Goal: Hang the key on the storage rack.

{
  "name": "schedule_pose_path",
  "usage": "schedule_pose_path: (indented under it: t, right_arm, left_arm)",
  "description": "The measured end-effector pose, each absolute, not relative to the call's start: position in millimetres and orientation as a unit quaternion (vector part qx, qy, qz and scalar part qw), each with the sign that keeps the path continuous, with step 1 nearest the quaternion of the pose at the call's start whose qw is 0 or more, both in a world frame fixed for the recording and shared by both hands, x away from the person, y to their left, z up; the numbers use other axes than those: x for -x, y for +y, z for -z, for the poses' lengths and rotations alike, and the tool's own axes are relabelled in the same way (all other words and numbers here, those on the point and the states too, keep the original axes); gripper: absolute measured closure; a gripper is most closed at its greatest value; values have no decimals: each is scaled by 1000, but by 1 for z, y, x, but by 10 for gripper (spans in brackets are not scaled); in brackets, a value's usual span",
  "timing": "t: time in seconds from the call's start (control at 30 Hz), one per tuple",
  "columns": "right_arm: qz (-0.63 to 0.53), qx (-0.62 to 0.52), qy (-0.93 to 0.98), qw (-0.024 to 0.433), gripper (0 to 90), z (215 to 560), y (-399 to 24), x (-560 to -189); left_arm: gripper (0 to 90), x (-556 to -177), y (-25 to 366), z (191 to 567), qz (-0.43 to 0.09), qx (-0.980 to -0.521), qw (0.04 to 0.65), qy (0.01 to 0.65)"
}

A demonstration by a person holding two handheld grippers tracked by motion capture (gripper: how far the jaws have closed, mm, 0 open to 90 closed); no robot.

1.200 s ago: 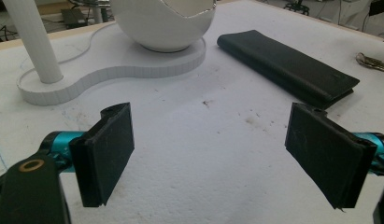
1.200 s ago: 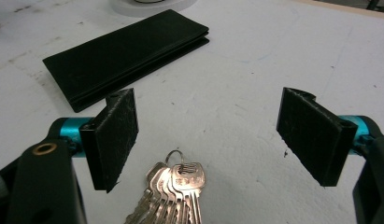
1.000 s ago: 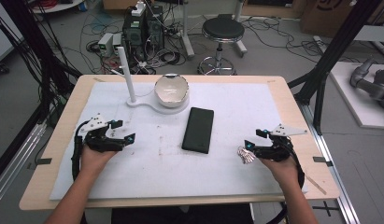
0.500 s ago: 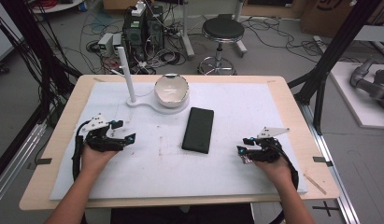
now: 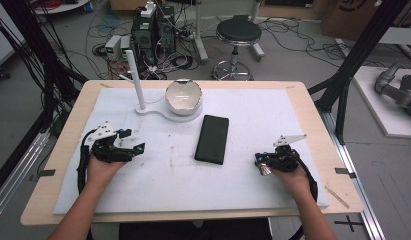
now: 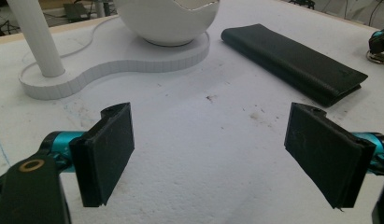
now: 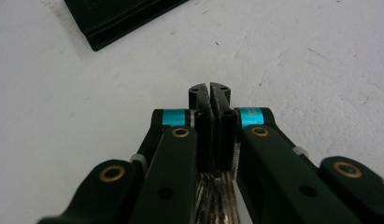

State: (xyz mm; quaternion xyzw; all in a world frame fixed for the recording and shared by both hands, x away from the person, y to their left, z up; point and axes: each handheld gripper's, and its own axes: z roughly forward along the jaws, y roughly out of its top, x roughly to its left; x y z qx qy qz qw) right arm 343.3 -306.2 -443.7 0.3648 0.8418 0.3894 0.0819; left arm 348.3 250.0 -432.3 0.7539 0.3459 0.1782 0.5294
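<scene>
High view: your right gripper [image 5: 263,163] sits in the lower right of the frame, low over the white mat [image 5: 253,192], with a small silvery thing under its tip. In the right gripper view the jaws have just been closing and now stand pressed together at centre frame, and a bundle of shiny metal loops [image 7: 217,203] shows below them at the bottom edge. It looks like a key ring or a bunch of keys, but the view is too close to be sure, and you cannot tell from it whether the pads actually pinch the metal or merely lie over it.

Your left gripper [image 5: 132,142] rests at the left of the high view, well apart from the right one. In the left gripper view its jaws stand wide open with nothing between them, just bare mat.

The black wallet [image 5: 212,139] lies flat at the middle of the high view, between your two hands and touching neither. Its corner shows in the upper left of the right gripper view, near the closed jaws yet apart from them.

Above the wallet, the white bowl [image 5: 183,95] sits on a white base [image 5: 165,114] that also carries an upright white post [image 5: 136,80]. All of it stands clear of both grippers.
</scene>
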Motion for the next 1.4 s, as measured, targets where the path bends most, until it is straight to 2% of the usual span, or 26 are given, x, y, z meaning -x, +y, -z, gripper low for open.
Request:
schedule_pose_path:
  t: [0.17, 0.43, 0.7, 0.83, 1.4]
  right_arm:
    - [-430, -353, 826, 90, 900, 428, -311, -336]
    - [-490, -311, 803, 138, 900, 367, -306, -328]
    - [-489, -267, 814, 164, 900, 297, -277, -352]
    - [-488, -243, 822, 161, 900, 274, -257, -364]
    - [-488, -181, 842, 141, 900, 228, -162, -413]
  left_arm:
    - [159, -347, 252, 431, -183, -751, 530, 349]
    - [159, -346, 251, 429, -185, -752, 529, 346]
    - [159, -345, 250, 426, -187, -751, 534, 340]
    - [159, -344, 250, 425, -187, -751, 535, 339]
    - [159, -330, 259, 421, -194, -753, 533, 334]
